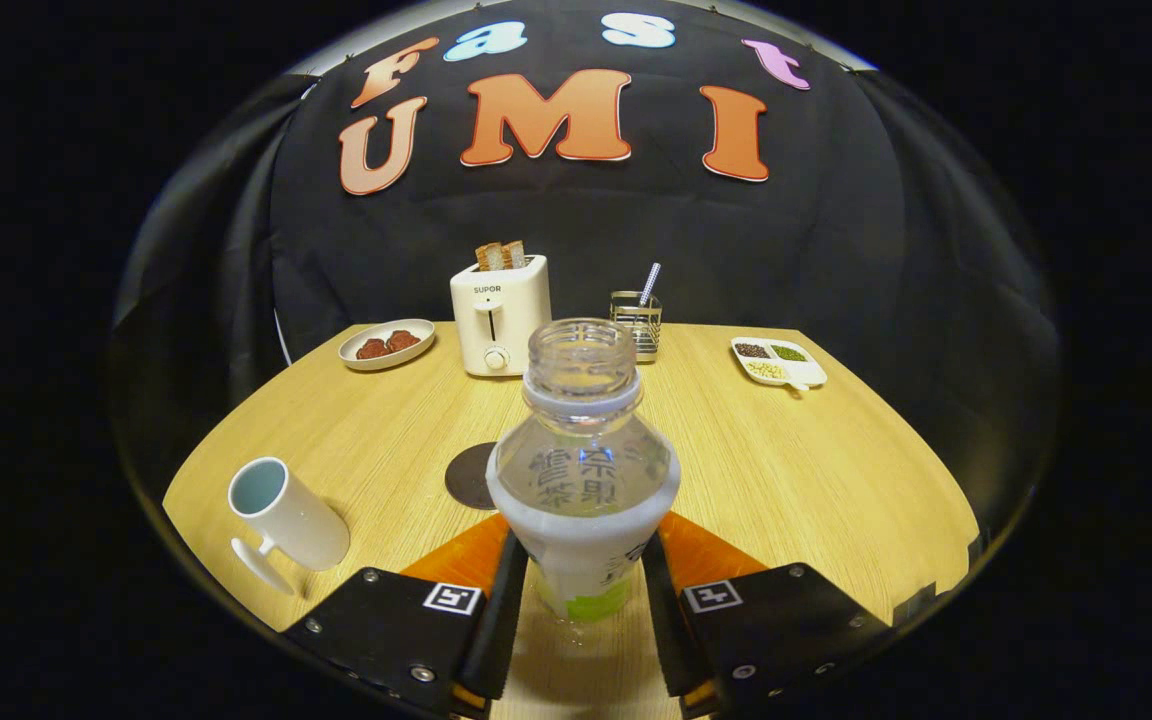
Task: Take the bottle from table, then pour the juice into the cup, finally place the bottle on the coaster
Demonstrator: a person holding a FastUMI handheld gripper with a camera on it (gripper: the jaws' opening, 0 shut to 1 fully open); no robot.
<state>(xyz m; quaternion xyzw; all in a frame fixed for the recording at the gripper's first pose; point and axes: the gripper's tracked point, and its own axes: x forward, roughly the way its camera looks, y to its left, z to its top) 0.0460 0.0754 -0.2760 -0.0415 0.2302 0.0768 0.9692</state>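
— Cup [286,520] first, at the near left of the counter [836,470]: how is it placed?

— It is seen tilted by the lens, mouth turned up and away, handle toward the near edge, well apart from the hand-held gripper [581,590]. Beyond it, a plate [386,343] with two dark pieces is set near the back, and a toaster [499,315] with bread in its slots is stood just beside that.

— And the coaster [466,477]?

— A dark disc is shown lying flat just left of the bottle [583,450], partly hidden behind it, between cup and bottle.

— How is the bottle held?

— It is gripped low on its labelled body, upright, between the two fingers; both appear pressed against its sides, closed to the bottle's width. The cap is off, the neck open. The shoulder looks clear, so the level of juice cannot be told for sure; little liquid is judged to be inside.

— Handling?

— Thin plastic is likely: light, easily dented, slippery on the label wrap. A hold at the waist, as taken, is judged sound; too hard a squeeze could push liquid out of the open neck.

— Further right?

— A wire holder [636,320] with a straw is stood behind the bottle, and a divided dish [779,362] of grains is set at the far right.
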